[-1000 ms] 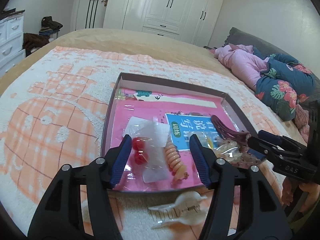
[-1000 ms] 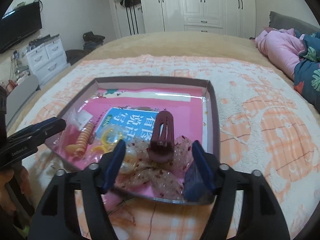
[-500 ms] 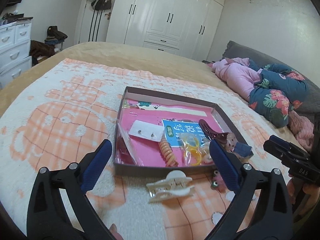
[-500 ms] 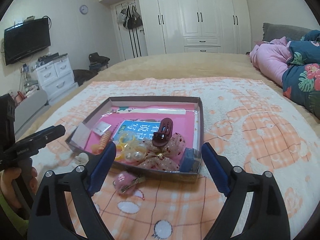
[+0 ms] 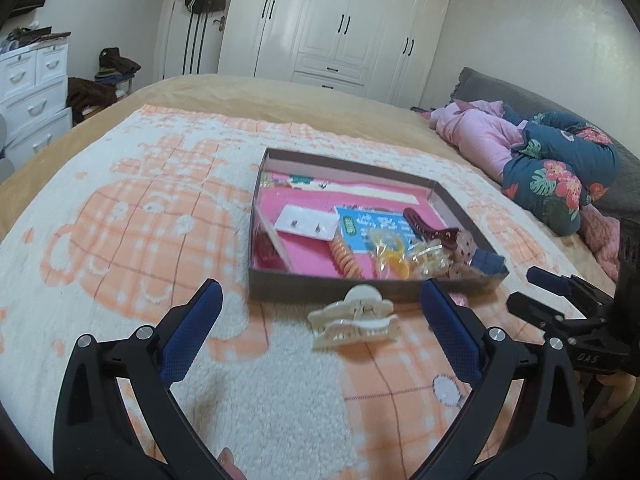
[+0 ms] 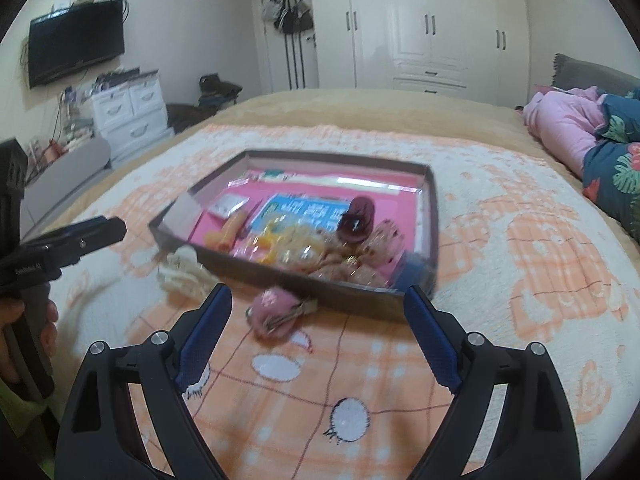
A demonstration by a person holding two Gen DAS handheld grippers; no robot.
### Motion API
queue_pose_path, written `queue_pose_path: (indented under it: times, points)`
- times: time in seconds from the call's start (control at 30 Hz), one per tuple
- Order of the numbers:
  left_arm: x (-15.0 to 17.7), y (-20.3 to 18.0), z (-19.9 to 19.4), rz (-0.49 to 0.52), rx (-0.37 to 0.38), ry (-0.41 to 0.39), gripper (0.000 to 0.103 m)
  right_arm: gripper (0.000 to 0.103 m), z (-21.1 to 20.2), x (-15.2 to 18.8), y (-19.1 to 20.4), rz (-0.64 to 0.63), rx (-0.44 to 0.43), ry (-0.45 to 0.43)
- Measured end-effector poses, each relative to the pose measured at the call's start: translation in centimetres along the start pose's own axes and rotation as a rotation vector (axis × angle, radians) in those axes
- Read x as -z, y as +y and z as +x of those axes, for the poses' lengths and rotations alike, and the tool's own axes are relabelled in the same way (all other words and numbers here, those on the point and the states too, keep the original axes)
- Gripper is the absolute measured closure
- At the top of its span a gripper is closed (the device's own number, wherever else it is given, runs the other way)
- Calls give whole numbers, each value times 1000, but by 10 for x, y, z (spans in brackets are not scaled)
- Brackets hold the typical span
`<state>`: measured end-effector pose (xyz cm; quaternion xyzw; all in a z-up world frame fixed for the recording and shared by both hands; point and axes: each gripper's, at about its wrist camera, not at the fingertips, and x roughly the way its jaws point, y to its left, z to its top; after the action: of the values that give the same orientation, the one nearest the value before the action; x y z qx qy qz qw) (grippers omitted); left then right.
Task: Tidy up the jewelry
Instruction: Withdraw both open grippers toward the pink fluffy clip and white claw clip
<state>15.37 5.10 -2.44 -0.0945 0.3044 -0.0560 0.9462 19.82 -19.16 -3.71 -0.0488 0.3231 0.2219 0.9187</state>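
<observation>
A shallow brown box (image 5: 372,294) (image 6: 320,294) with a pink lining lies on the bed blanket. It holds an orange spiral hair tie (image 5: 346,258), a dark red hair claw (image 5: 430,230) (image 6: 356,220), a white earring card (image 5: 306,222), yellow pieces and bagged items. A white hair claw (image 5: 354,316) (image 6: 184,270) lies on the blanket in front of the box. A pink hair clip (image 6: 276,310) lies beside it. My left gripper (image 5: 320,320) is open and empty, just short of the white claw. My right gripper (image 6: 320,320) is open and empty, just short of the pink clip.
Pink and floral bedding (image 5: 540,160) is piled at the right of the bed. White drawers (image 6: 128,108) stand at the left wall, wardrobes (image 5: 340,28) at the back. The orange-and-white blanket (image 5: 120,240) spreads left of the box.
Both grippers have pulled back out of the box and opened wider. The box now lies farther ahead; the white claw and pink clip have come into view in front of it.
</observation>
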Motion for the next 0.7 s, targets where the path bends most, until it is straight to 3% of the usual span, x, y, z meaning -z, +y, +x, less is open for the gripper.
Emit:
queue_pose_path:
  times: [0.4, 0.7]
  points:
    - [19, 3, 17, 0, -4, 83, 12, 18, 42, 5, 13, 20, -49, 114]
    - [23, -1, 38, 0, 14, 148, 12, 40, 71, 3, 10, 86, -87, 219]
